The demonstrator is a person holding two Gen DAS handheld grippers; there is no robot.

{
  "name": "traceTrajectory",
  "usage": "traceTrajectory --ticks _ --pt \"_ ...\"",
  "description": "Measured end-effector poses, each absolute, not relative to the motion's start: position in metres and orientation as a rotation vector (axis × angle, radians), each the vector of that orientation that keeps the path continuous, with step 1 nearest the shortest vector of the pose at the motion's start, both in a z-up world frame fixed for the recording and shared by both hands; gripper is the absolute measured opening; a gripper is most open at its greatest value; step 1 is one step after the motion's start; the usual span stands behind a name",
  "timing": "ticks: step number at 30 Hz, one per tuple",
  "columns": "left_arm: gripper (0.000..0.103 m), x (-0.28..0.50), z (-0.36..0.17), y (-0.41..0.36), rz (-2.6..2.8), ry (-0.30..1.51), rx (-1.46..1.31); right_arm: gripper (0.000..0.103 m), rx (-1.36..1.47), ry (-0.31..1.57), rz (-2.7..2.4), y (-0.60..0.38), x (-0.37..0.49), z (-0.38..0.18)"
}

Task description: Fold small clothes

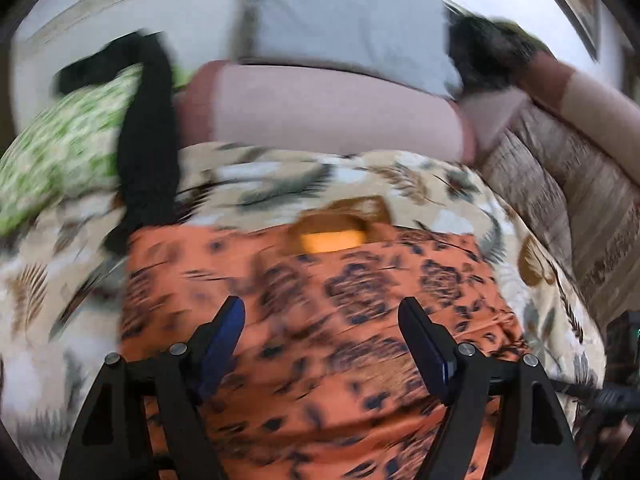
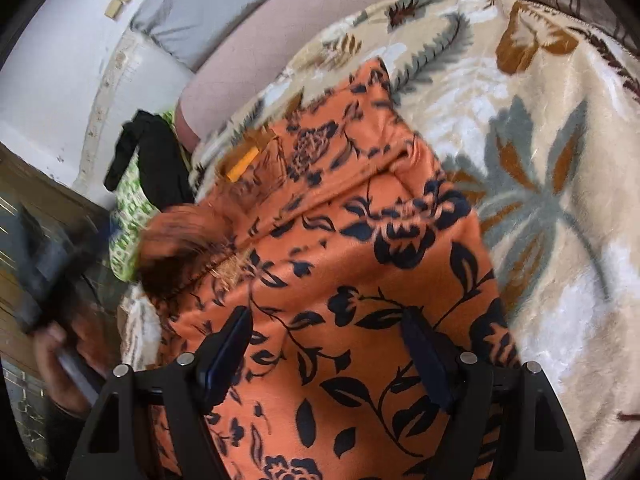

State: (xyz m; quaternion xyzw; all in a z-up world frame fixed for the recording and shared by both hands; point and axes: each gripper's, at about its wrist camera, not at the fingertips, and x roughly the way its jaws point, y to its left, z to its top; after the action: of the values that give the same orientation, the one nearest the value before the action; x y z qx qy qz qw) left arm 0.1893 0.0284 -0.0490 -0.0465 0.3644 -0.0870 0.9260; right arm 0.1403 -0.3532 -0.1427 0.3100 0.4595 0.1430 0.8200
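Could go wrong in several ways from here, by judgement only: risk of pinching the leaf-patterned blanket (image 2: pixel 540 200) together with the orange flowered garment (image 2: pixel 352 280), since both are soft and lie flat on each other; risk of lifting one layer only, so that the fold opens or goes crooked; risk of dragging the whole cloth sideways over the plush surface if only one side is taken. Also a loose, raised flap at the left edge of the garment in the right wrist view, likely to fall back unevenly. Left gripper (image 1: pixel 322 340) standing wide open, nothing between the jaws, much blur in its picture. Right gripper (image 2: pixel 328 344) also wide open, holding nothing. Garment spread on the blanket directly below and ahead of both pairs of tongs, showing between the open fingers, touch not possible to tell. Orange label (image 1: pixel 330 242) at the far edge. Black cloth (image 1: pixel 148 128) and green patterned cloth (image 1: pixel 68 148) well apart, to the far left, near the pink mattress (image 1: pixel 320 108).
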Motion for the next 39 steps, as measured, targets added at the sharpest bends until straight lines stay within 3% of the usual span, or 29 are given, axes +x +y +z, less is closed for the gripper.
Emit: traceTrajectory --ticks 7,14,15,17,18,21,25,28,32,35,36,37,39 --pt "0.080 0.161 -0.083 0.139 0.073 0.808 -0.172 0.079 0.679 0.963 0.456 -0.317 0.201 -0.107" --pt "0.080 0.156 -0.112 0.153 0.087 0.842 -0.152 0.078 0.578 1.175 0.353 -0.261 0.308 -0.151" --pt "0.080 0.159 -0.115 0.151 0.082 0.844 -0.137 0.071 0.551 1.182 0.351 -0.254 0.311 -0.152" --pt "0.080 0.165 -0.118 0.147 0.078 0.854 -0.110 0.043 0.439 1.209 0.335 -0.237 0.313 -0.149" --pt "0.080 0.171 -0.122 0.144 0.082 0.867 -0.094 0.022 0.420 1.222 0.339 -0.232 0.314 -0.149" --pt "0.080 0.175 -0.127 0.143 0.079 0.879 -0.084 0.012 0.310 1.180 0.330 -0.221 0.309 -0.128" --pt "0.080 0.167 -0.123 0.142 0.066 0.857 -0.086 0.011 0.202 1.014 0.268 -0.235 0.284 -0.077" --pt "0.080 0.167 -0.121 0.140 0.059 0.852 -0.091 0.015 0.172 0.980 0.181 -0.260 0.274 -0.077" --pt "0.080 0.171 -0.114 0.135 0.033 0.855 -0.106 0.024 0.258 1.145 0.183 -0.283 0.280 -0.130" --pt "0.080 0.174 -0.107 0.135 0.040 0.833 -0.085 0.030 0.363 1.135 0.228 -0.299 0.273 -0.133" --pt "0.080 0.177 -0.107 0.137 0.050 0.835 -0.083 0.045 0.404 1.115 0.240 -0.304 0.272 -0.128" --pt "0.080 0.180 -0.108 0.138 0.053 0.841 -0.087 0.072 0.444 1.095 0.249 -0.308 0.272 -0.123" --pt "0.080 0.187 -0.112 0.140 0.062 0.855 -0.093 0.079 0.527 1.048 0.281 -0.315 0.278 -0.113"
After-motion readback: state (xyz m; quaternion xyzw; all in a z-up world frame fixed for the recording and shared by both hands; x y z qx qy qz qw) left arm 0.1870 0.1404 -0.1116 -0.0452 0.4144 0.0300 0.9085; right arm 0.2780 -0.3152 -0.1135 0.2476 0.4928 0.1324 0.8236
